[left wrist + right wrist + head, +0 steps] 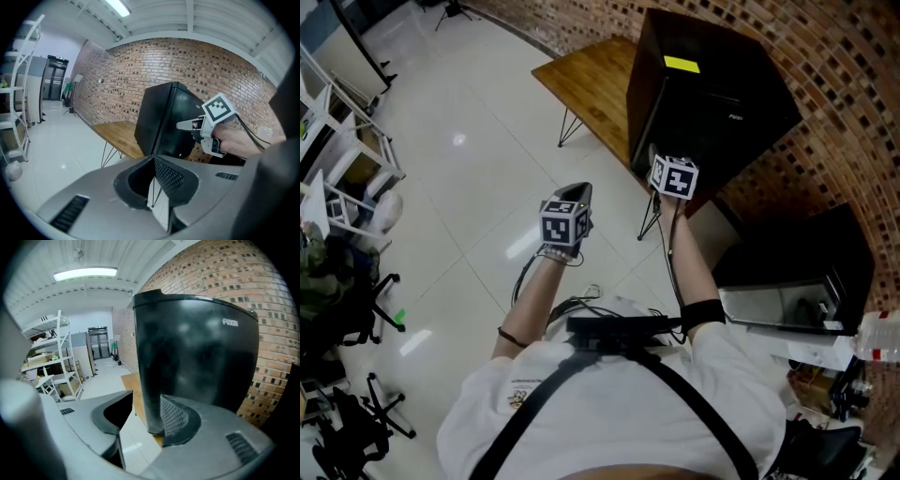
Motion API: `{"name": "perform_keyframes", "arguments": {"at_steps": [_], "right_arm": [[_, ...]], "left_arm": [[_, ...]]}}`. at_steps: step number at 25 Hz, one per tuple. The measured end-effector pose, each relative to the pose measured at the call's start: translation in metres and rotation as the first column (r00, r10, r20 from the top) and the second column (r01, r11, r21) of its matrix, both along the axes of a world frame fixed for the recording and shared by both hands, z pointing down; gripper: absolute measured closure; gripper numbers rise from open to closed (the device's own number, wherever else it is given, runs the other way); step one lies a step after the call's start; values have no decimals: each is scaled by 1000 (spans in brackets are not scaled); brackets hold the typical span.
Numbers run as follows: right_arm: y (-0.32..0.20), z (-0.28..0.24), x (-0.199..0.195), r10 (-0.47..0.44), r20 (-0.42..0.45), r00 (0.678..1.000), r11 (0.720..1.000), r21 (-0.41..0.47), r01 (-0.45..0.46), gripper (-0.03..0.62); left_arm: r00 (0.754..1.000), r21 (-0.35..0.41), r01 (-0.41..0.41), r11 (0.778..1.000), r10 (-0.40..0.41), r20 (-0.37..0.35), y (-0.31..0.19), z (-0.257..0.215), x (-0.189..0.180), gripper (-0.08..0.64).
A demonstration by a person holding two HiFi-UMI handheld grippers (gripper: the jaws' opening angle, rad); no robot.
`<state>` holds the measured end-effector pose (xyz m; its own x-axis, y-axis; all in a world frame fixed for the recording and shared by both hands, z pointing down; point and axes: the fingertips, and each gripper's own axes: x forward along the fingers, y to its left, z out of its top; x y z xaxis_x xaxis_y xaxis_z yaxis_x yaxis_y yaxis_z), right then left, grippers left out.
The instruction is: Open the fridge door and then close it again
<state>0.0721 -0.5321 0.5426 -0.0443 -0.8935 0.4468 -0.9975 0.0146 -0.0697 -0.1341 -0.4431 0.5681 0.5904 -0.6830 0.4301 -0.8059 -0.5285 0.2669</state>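
Observation:
A black fridge [712, 84] with a yellow sticker on top stands on a wooden table [591, 84] against the brick wall, and its door looks closed. My right gripper [656, 157] is up at the fridge's near front corner. In the right gripper view the jaws [146, 397] stand open and the fridge's vertical edge [147, 357] shows between them, close by the right pad [173, 416]; the left pad is apart from it. My left gripper [579, 190] hangs shut and empty to the left, above the floor. From the left gripper view [153, 161] I see the fridge [164, 122] and the right gripper [180, 124].
A second black appliance [797, 272] with a grey front sits low at the right. White shelving [347, 159] and office chairs [356, 309] line the left side. Cables trail from both grippers down to the person's chest. Shiny white floor tiles [459, 141] lie left of the table.

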Motion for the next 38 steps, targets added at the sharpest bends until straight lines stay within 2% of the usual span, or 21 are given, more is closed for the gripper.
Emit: {"name": "perform_keyframes", "arguments": {"at_steps": [2, 6, 10, 11, 16, 23, 31, 38], "right_arm": [[27, 3, 3, -32, 26, 999, 999, 6, 32, 376], [89, 17, 17, -64, 48, 997, 998, -3, 64, 425], [149, 35, 43, -56, 56, 997, 998, -21, 57, 562], [163, 40, 46, -60, 61, 996, 998, -26, 61, 577], [226, 60, 57, -72, 81, 994, 995, -64, 77, 578], [272, 56, 73, -44, 126, 991, 998, -30, 48, 580], [297, 47, 71, -53, 143, 988, 999, 3, 53, 578], [302, 37, 64, -68, 143, 987, 998, 24, 65, 578]], "left_arm": [[1000, 3, -19, 1000, 19, -11, 7, -2, 13, 560], [999, 6, -47, 999, 47, -11, 29, -2, 38, 560], [997, 7, -70, 997, 71, -8, 55, 0, 68, 560], [997, 8, -75, 997, 75, -6, 63, 1, 75, 560], [996, 8, -86, 996, 86, -9, 106, 4, 101, 560], [998, 16, -68, 998, 68, -11, 157, 3, 113, 560], [998, 41, -56, 998, 57, -12, 187, -7, 114, 560], [998, 66, -56, 996, 58, -16, 192, -21, 109, 560]]}}
